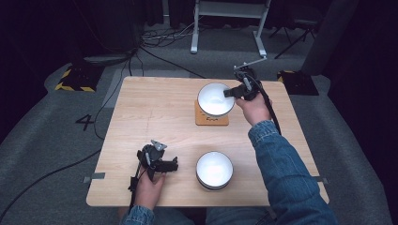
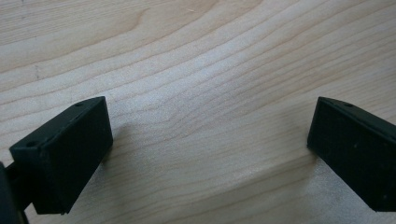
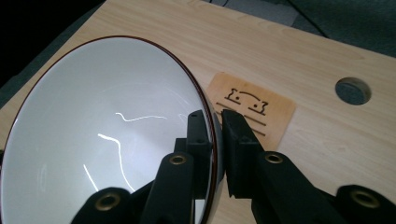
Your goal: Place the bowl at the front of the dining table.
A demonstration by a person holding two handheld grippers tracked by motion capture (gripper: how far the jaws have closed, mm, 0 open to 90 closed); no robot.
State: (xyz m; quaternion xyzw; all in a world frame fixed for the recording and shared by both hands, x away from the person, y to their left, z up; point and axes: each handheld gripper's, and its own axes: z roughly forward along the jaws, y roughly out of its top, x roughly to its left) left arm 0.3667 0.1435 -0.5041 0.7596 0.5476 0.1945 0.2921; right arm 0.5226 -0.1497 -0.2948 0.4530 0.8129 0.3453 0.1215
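Pale wood grain runs across the bench point(image 1: 155, 112), and I have two white bowls on it. My right gripper point(image 3: 215, 135) is clamped on the rim of the far bowl point(image 1: 215, 99): in the right gripper view one jaw sits inside against the glossy white wall, the other outside, with the thin dark red edge pinched between them. That bowl is tipped in that view, its mouth facing left, and lifted off a square wooden coaster point(image 3: 254, 107) that carries cut-out markings. From the high view the bowl overlaps the back part of the coaster point(image 1: 212, 119), near the bench's far right. I cannot tell whether its base touches the coaster. A round hole point(image 3: 353, 90) in the benchtop shows beyond the coaster.

My left gripper point(image 1: 162, 164) rests at the near left of the bench, jaws spread wide apart with nothing but bare wood between them in the left gripper view. The second bowl point(image 1: 214, 169) stands upright near the front edge, just to the right of that gripper and apart from it.
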